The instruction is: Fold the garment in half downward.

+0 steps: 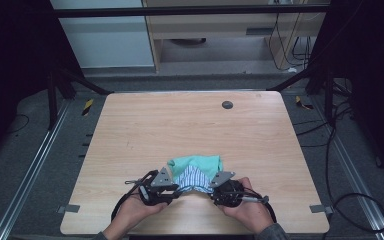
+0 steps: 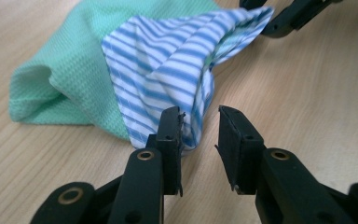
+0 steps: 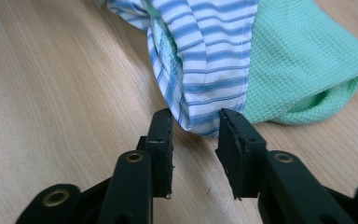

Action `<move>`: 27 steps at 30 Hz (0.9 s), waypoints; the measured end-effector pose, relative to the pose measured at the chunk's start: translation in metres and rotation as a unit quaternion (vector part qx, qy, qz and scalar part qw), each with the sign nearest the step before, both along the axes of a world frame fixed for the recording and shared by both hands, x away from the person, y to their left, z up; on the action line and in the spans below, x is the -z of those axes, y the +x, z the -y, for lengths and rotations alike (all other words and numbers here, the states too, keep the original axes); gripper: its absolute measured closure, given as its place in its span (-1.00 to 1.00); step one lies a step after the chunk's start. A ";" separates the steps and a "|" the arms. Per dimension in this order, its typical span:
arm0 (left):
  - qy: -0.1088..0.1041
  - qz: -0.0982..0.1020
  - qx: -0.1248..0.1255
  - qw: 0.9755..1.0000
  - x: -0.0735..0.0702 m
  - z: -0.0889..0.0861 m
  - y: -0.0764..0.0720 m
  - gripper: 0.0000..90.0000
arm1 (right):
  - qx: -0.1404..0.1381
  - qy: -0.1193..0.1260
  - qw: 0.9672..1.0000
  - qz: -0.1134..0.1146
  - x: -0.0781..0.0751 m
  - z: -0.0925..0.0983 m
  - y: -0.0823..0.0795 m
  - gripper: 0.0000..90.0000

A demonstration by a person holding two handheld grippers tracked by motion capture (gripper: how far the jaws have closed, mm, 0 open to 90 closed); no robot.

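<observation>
Our left gripper (image 2: 200, 128) jaws parted, striped cloth (image 2: 182, 70) corner just beside one pad, unpinched, our right gripper (image 3: 196, 128) jaws parted at the opposite corner, green cloth (image 3: 303, 65) underneath, all near the table (image 1: 190, 125) front edge.

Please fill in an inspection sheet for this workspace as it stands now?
Surface: wooden table, bare apart from a small dark round disc near the far edge.
Job's things: blue-striped cloth bunched on a green cloth, near the front edge.
Clutter: nothing seen.
Grippers: left gripper and right gripper flank the striped cloth, jaws parted, pads not pressing it.
Cables: one trails from each gripper; more lie on the floor at right.
Surroundings: metal rails, dark frame, pale cabinets behind.
</observation>
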State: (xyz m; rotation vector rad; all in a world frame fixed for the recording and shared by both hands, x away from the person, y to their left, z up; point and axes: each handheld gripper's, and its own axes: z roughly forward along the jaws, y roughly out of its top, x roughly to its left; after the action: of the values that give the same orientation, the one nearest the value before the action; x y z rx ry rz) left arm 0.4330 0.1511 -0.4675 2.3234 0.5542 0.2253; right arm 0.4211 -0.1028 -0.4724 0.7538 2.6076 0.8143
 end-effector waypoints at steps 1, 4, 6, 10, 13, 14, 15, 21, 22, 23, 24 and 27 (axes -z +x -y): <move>-0.010 0.004 -0.002 1.000 -0.005 0.000 -0.001 0.55 | 0.002 0.004 1.000 -0.001 -0.001 0.000 -0.001 0.38; -0.018 0.016 -0.011 1.000 -0.010 0.002 0.002 0.55 | 0.000 0.008 1.000 0.003 -0.006 0.000 -0.001 0.38; -0.020 0.023 -0.018 0.999 -0.012 0.003 0.005 0.57 | 0.001 0.010 1.000 0.007 -0.010 -0.001 0.000 0.42; -0.023 0.023 -0.034 0.999 -0.008 0.007 0.013 0.61 | 0.004 0.020 1.000 0.014 -0.015 -0.002 0.002 0.54; -0.017 0.019 -0.033 0.999 -0.002 0.012 0.017 0.63 | 0.004 0.023 1.000 0.018 -0.015 -0.002 0.004 0.58; -0.017 0.019 -0.033 0.999 -0.002 0.012 0.017 0.65 | 0.005 0.023 1.000 0.018 -0.015 -0.002 0.004 0.59; -0.005 0.015 -0.027 1.000 0.004 0.014 0.017 0.65 | 0.006 0.023 1.000 0.017 -0.015 -0.002 0.004 0.60; 0.012 0.005 -0.021 1.000 0.015 0.014 0.016 0.65 | 0.015 0.023 1.000 0.015 -0.012 0.004 0.005 0.53; 0.012 0.005 -0.021 1.000 0.015 0.014 0.016 0.62 | 0.020 0.023 0.999 0.016 -0.012 0.005 0.005 0.48; 0.005 0.009 -0.028 1.000 0.012 0.011 0.015 0.59 | 0.021 0.023 0.999 0.017 -0.013 0.007 0.005 0.43; 0.001 0.014 -0.032 0.999 0.010 0.009 0.015 0.53 | 0.026 0.026 0.999 0.018 -0.013 0.008 0.006 0.35; -0.004 0.032 -0.054 0.998 -0.001 0.000 0.014 0.17 | 0.043 0.032 0.998 0.024 -0.015 0.015 0.010 0.08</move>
State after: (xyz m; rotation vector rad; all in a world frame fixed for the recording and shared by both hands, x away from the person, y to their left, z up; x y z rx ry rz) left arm 0.4475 0.1510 -0.4668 2.2735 0.6476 0.3464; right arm 0.4311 -0.1176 -0.4569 0.8466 2.4999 0.8833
